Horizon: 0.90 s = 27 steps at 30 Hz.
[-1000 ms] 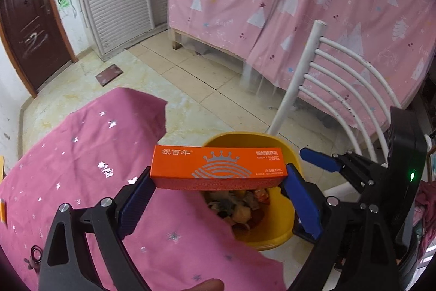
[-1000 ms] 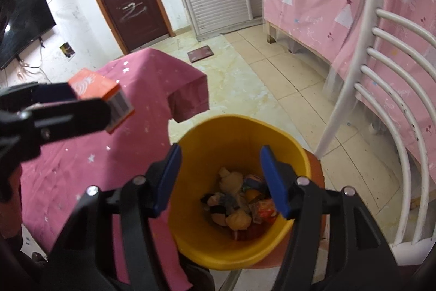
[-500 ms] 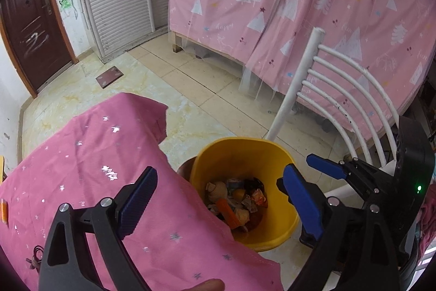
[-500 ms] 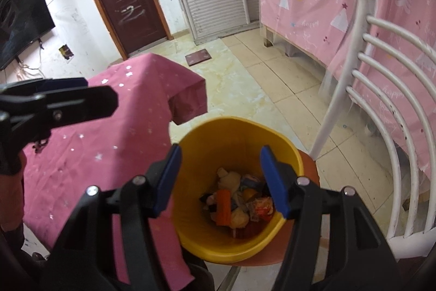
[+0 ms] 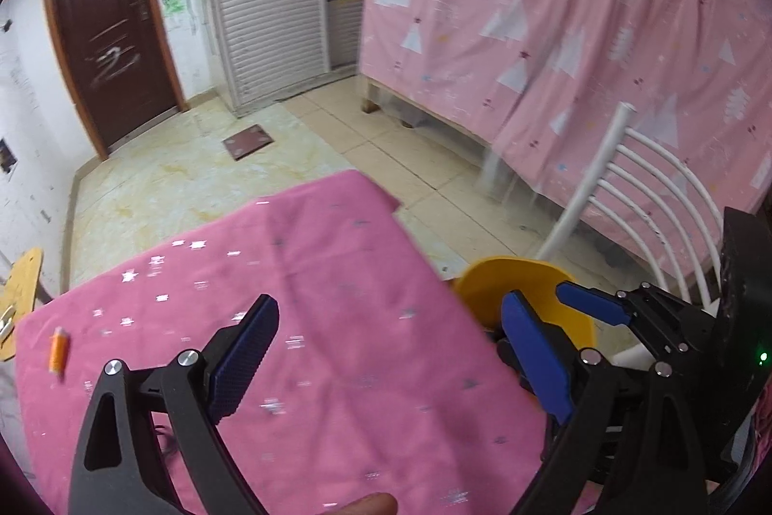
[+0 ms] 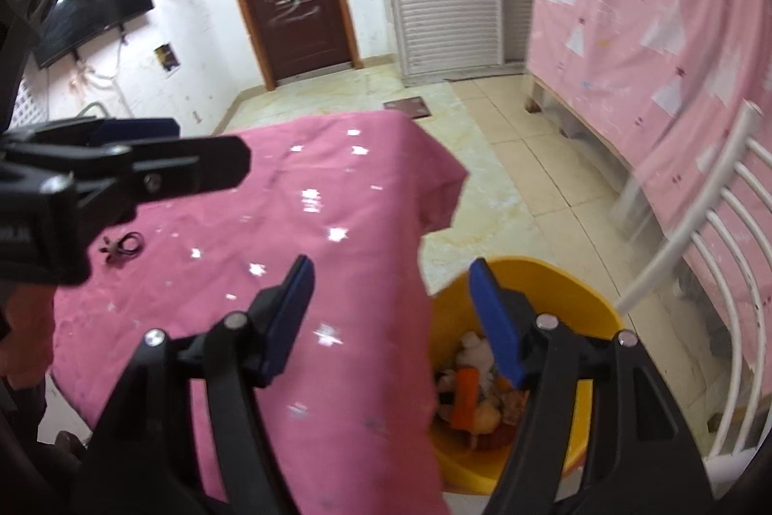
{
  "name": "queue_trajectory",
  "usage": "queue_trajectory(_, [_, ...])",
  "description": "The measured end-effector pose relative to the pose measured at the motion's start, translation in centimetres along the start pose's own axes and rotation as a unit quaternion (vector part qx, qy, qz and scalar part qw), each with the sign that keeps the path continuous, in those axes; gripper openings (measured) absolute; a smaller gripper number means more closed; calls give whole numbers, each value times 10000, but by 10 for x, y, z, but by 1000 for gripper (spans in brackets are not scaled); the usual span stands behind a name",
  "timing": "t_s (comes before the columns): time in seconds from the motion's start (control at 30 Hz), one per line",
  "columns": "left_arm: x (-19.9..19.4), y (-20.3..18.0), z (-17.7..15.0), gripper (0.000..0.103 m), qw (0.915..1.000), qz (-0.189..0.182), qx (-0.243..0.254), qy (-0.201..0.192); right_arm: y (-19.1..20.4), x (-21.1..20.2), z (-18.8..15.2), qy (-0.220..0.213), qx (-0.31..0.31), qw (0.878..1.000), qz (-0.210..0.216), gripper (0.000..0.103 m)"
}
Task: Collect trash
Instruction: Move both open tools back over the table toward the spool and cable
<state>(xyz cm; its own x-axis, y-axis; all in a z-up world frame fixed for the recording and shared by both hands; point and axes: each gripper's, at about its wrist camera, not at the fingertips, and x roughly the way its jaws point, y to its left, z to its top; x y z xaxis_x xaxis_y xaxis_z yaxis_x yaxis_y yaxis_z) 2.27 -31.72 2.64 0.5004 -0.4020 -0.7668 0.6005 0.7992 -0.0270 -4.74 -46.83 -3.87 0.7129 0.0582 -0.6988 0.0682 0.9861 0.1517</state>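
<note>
My left claw (image 5: 386,351), spread and empty, is nearer the small orange cylinder (image 5: 59,348) lying far left on the pink-clothed bench (image 5: 337,273).

Home bedroom: curtained bed (image 5: 555,47), wall television (image 6: 96,18).

Under your grippers lay matt pink cloth (image 5: 337,273); the yellow bin (image 6: 564,283) beside it looked smooth, glossy plastic.

Pink-clothed table (image 5: 337,273) with orange spool (image 5: 59,348)
</note>
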Motion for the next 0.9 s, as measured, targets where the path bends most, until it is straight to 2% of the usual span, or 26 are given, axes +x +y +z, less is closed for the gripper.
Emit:
queue_trajectory(0.17, [-12,50,-2,86,9993,249,-253,-91,40,11,10,96,-294,9994,125,65])
queue_trajectory(0.27, [-18,77,-4,86,9985,389,-372,-135,60,16,17,117,-440,9988,194,71])
queue_trajectory(0.63, [-42,165,-24,86,9938,670,-839,-277,129,36,29,259,-842,9951,446,72])
queue_trajectory(0.9, [-39,246,-50,86,9865,958,-1324,-132,192,57,28,469,-1186,9888,775,77])
